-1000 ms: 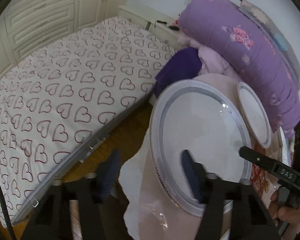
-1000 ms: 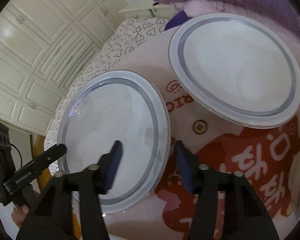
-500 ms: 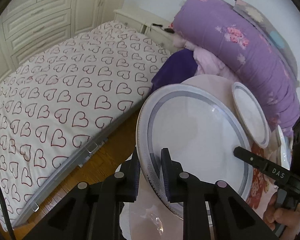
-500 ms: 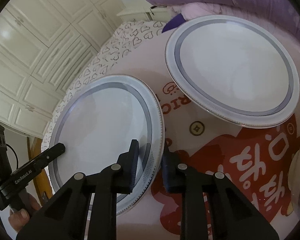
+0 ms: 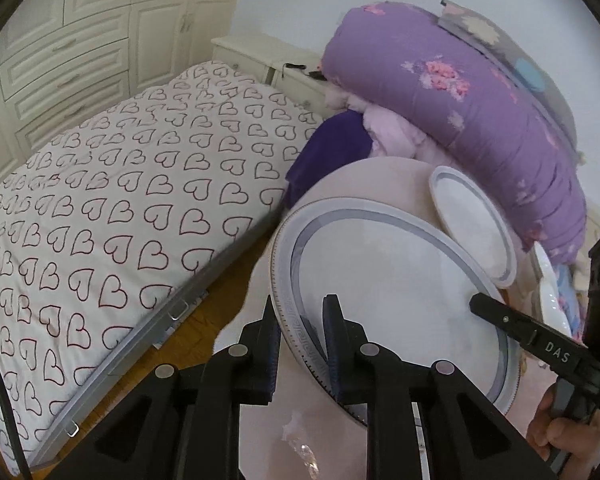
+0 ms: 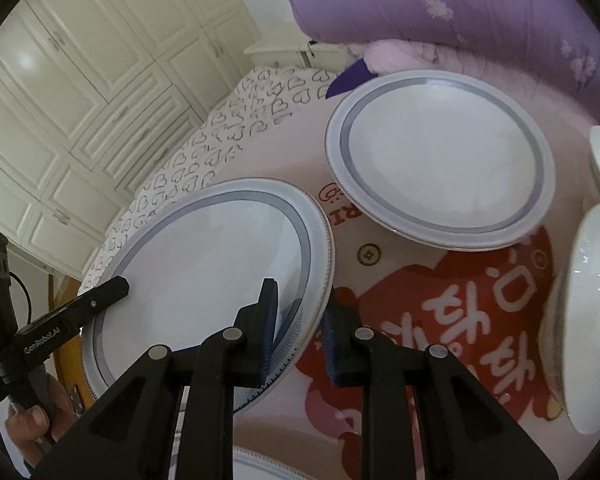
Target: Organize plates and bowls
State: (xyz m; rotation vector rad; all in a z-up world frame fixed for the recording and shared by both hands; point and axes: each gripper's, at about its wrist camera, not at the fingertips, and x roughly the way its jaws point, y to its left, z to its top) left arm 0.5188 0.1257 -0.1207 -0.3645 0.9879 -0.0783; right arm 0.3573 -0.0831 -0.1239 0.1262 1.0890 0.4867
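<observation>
The near plate (image 5: 396, 300) has its rim pinched on opposite sides by the left gripper (image 5: 298, 344) and the right gripper (image 6: 300, 332), fingers closed on it. A second ago both sets of fingers stood open around that rim; now the plate tilts up off the tabletop (image 6: 412, 292). A second plate (image 6: 440, 160) lies just beyond, white bowls (image 6: 592, 312) to the right, bed (image 5: 120, 200) left.

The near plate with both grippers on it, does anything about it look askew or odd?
Yes. The near plate sits tilted, raised off the table cover, with the left gripper and right gripper clamped on opposite rims. The far plate lies flat. No chips or spills show.
</observation>
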